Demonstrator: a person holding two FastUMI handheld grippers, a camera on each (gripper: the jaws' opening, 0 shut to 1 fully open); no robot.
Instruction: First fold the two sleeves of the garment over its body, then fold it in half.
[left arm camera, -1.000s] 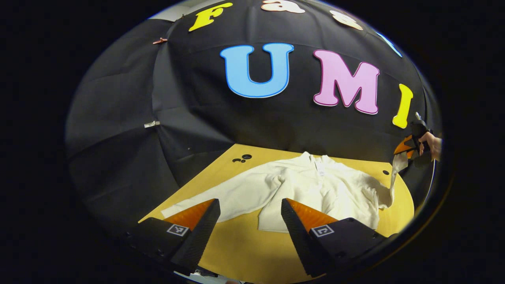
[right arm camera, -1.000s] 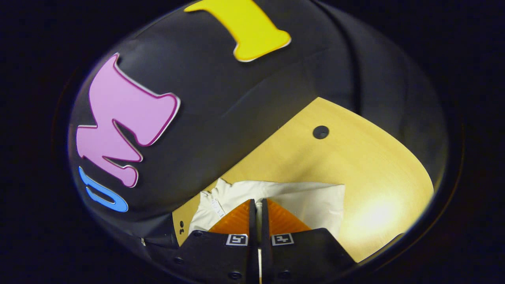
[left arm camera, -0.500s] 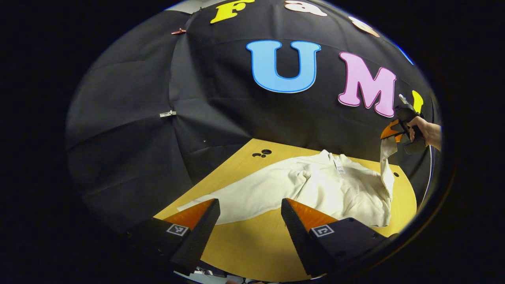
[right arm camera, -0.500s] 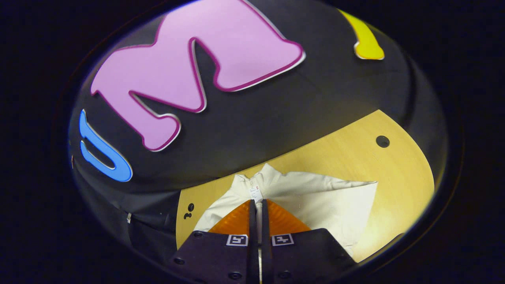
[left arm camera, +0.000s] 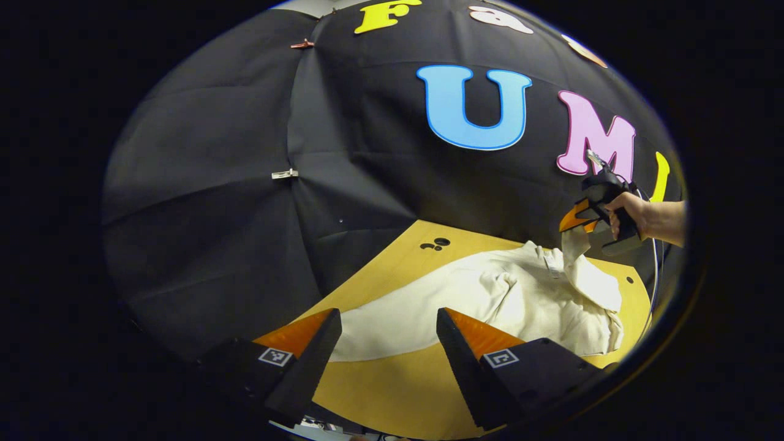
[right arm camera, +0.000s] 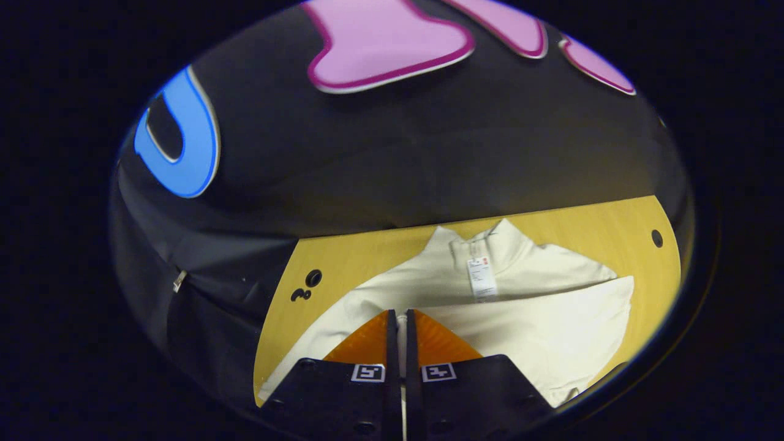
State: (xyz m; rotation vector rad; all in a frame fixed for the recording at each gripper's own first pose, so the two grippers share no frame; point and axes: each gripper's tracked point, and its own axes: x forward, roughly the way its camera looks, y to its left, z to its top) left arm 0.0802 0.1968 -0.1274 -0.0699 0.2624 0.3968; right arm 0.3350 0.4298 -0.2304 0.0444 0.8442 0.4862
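- Cream knit long-sleeved garment (left arm camera: 490, 294) is lying spread on the pale wooden counter (left arm camera: 392, 386), collar toward the wall.
- We are pinching its right sleeve (left arm camera: 585, 269) in the closed right tool (right arm camera: 399, 321), lifted above the body, which lies ahead and below.
- We are holding the left tool (left arm camera: 389, 331) wide open and empty, just short of the other sleeve (left arm camera: 380, 324), which runs crosswise.

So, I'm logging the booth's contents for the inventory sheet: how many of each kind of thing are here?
Garment: 1
Grippers: 2, left gripper and right gripper
Table: 1
Total: 4
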